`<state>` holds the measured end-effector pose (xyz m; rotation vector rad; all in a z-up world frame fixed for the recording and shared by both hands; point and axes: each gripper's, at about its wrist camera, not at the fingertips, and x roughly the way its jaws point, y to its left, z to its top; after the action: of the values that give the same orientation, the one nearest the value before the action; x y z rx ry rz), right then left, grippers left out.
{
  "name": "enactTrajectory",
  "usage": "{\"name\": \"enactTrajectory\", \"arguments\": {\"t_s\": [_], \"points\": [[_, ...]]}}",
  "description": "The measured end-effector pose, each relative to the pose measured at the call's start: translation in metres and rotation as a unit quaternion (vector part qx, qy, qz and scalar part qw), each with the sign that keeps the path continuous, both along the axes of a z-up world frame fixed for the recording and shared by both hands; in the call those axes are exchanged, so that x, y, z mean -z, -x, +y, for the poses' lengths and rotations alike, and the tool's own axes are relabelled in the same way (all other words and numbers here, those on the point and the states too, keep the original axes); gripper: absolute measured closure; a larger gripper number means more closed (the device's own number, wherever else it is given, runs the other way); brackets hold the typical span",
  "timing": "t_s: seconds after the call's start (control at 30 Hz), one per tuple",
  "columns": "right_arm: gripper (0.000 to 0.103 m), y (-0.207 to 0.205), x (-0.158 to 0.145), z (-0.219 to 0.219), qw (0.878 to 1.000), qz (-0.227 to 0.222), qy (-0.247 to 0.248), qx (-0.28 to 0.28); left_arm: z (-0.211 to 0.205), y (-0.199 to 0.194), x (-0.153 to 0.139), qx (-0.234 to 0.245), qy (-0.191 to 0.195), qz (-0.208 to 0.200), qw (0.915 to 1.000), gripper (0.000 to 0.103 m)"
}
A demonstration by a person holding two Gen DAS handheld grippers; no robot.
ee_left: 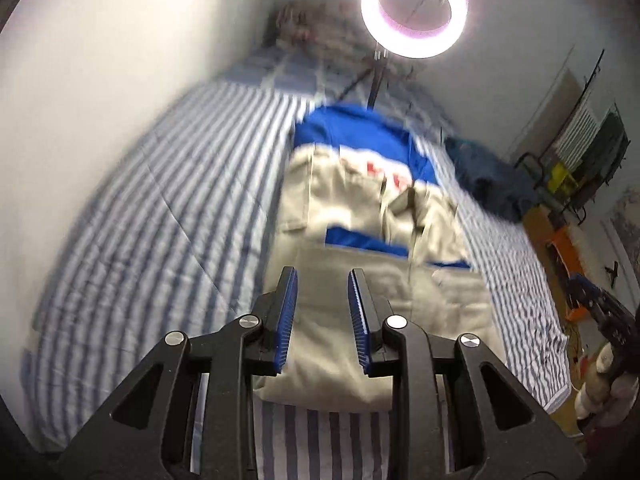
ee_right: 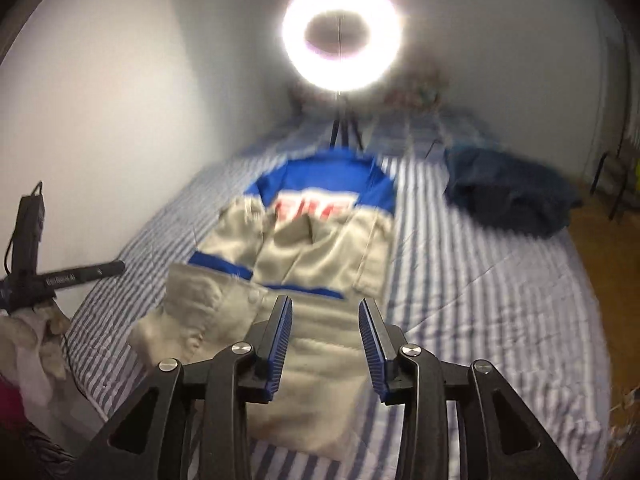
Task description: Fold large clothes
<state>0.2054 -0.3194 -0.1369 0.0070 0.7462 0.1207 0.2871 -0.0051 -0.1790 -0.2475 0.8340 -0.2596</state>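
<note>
A large beige and blue jacket (ee_left: pixel 360 216) with red lettering lies lengthwise on the striped bed (ee_left: pixel 140 200), its sleeves folded in over the body. My left gripper (ee_left: pixel 322 280) is open and empty, hovering above the jacket's near hem. In the right wrist view the same jacket (ee_right: pixel 312 248) lies ahead, and my right gripper (ee_right: pixel 326 308) is open and empty over its lower half. The near left corner of the jacket (ee_right: pixel 188 304) is bunched up. Both views are blurred by motion.
A lit ring light (ee_left: pixel 414 4) on a tripod stands at the bed's far end. A dark blue garment (ee_right: pixel 508 196) lies on the bed to the right. A white wall (ee_left: pixel 100 60) runs along the left. Furniture and clutter (ee_left: pixel 580 168) stand right of the bed.
</note>
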Motion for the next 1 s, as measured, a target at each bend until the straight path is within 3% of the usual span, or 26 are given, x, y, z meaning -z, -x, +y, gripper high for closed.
{"name": "enactTrajectory", "arguments": {"t_s": [0.13, 0.33, 0.53, 0.63, 0.7, 0.8, 0.9, 1.0], "points": [[0.066, 0.016, -0.024, -0.003, 1.0, 0.001, 0.024, -0.008, 0.01, 0.007, -0.032, 0.003, 0.02, -0.023, 0.9995, 0.077], [0.066, 0.025, -0.096, -0.027, 0.999, -0.019, 0.026, -0.013, 0.009, -0.003, -0.102, 0.041, -0.004, -0.061, 0.9973, 0.07], [0.066, -0.015, -0.178, -0.053, 0.998, -0.028, 0.058, -0.028, 0.0, -0.065, -0.184, 0.074, 0.031, -0.061, 0.9949, 0.07], [0.066, -0.053, -0.205, -0.061, 0.997, -0.039, 0.053, -0.037, -0.012, -0.106, -0.209, 0.073, 0.012, -0.076, 0.9943, 0.068], [0.066, -0.083, -0.208, -0.063, 0.997, -0.04, 0.038, -0.044, -0.02, -0.144, -0.21, 0.083, 0.012, -0.068, 0.9941, 0.062], [0.066, -0.133, -0.191, -0.061, 0.998, -0.029, 0.03, -0.056, -0.028, -0.194, -0.191, 0.09, 0.008, -0.049, 0.9947, 0.061], [0.066, -0.184, -0.154, -0.061, 0.998, -0.012, 0.022, -0.061, -0.035, -0.258, -0.146, 0.087, -0.005, -0.017, 0.9961, 0.061], [0.067, -0.246, -0.098, -0.068, 0.998, 0.019, -0.006, -0.055, -0.039, -0.305, -0.094, 0.08, -0.009, 0.021, 0.9965, 0.061]]}}
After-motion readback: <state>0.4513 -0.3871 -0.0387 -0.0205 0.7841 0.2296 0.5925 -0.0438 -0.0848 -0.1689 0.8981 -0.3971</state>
